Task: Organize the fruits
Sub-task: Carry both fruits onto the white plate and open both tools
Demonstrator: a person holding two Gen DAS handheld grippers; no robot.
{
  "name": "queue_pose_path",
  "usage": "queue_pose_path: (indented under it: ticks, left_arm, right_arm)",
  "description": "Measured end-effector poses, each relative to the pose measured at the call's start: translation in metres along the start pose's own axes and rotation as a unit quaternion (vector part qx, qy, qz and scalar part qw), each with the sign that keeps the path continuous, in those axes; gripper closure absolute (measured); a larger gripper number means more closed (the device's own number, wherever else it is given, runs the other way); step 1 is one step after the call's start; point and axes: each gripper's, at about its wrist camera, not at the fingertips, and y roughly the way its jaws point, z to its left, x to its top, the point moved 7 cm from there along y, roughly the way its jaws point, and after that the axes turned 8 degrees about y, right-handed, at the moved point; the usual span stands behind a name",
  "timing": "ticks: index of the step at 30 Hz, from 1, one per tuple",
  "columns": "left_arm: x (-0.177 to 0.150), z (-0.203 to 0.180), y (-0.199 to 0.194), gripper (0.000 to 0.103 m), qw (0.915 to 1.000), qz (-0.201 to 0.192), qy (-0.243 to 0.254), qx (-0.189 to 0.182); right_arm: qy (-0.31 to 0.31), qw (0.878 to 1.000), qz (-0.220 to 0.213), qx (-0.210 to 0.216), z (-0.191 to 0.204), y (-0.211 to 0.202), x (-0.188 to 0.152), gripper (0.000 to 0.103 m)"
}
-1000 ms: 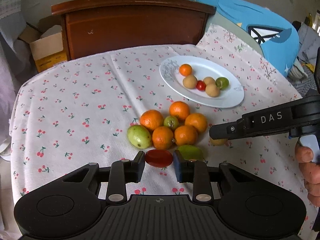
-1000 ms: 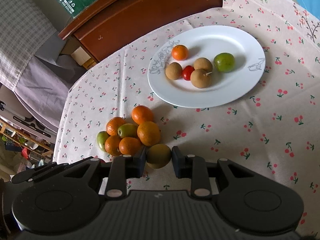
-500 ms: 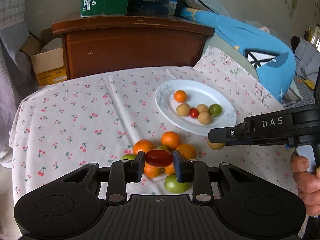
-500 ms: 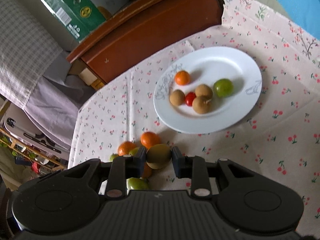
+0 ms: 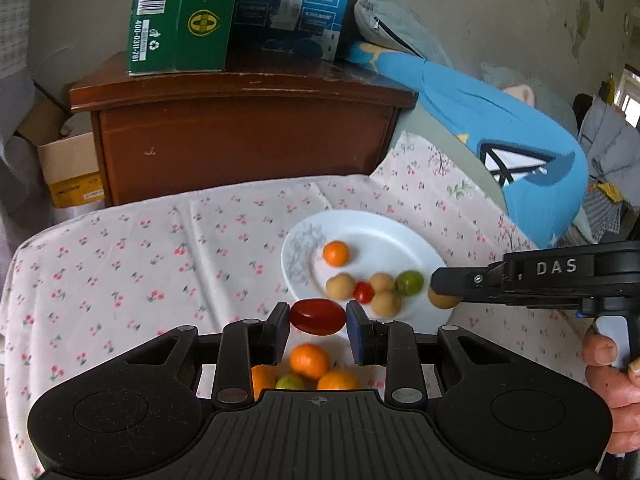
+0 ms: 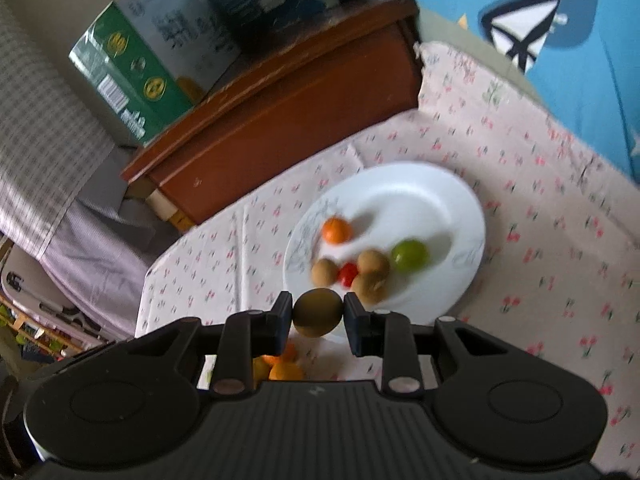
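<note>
Gripping a red tomato (image 5: 318, 317), the left tool (image 5: 318, 322) hangs above the orange pile (image 5: 308, 360); the right tool (image 6: 318, 314) clamps a brownish-green fruit (image 6: 318, 312) beside the white plate (image 6: 440, 200).

white plate (image 5: 404, 236), cherry-print tablecloth (image 5: 160, 256), dark red fruit (image 5: 317, 317)

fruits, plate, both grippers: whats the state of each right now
left gripper: shut on red fruit, lifted
right gripper: shut on brown-green fruit, lifted
white plate: on tablecloth, holds six small fruits
orange pile: on cloth, below left gripper
green carton: upright on wooden cabinet
</note>
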Motion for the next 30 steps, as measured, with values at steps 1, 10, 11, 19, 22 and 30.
queue_pose_path:
  ticks: [1,10,11,19,22,30]
  left_arm:
    - [0.003,0.0,0.003,0.075,1.0,0.0,0.0,0.0]
    - [0.026,0.005,0.041,0.075,0.9999,0.01,0.006,0.002]
    - [0.027,0.005,0.046,0.075,0.9999,0.012,0.008,0.003]
    - [0.032,0.006,0.08,0.075,0.9995,0.029,0.013,0.004]
    - [0.034,0.005,0.089,0.075,0.9993,0.034,0.014,0.002]
    - [0.033,0.002,0.11,0.075,0.9985,0.05,0.019,0.005]
  right_arm:
    - [0.003,1.0,-0.006,-0.001,-0.001,-0.001,0.005,0.075]
    - [0.007,0.999,-0.028,-0.023,-0.014,0.009,0.031,0.075]
    - [0.009,0.999,-0.029,-0.024,-0.016,0.011,0.033,0.075]
    - [0.02,0.999,-0.023,-0.033,-0.024,0.031,0.043,0.075]
    - [0.029,0.999,-0.022,-0.037,-0.028,0.038,0.046,0.075]
    - [0.032,0.998,-0.02,-0.055,-0.035,0.053,0.05,0.075]
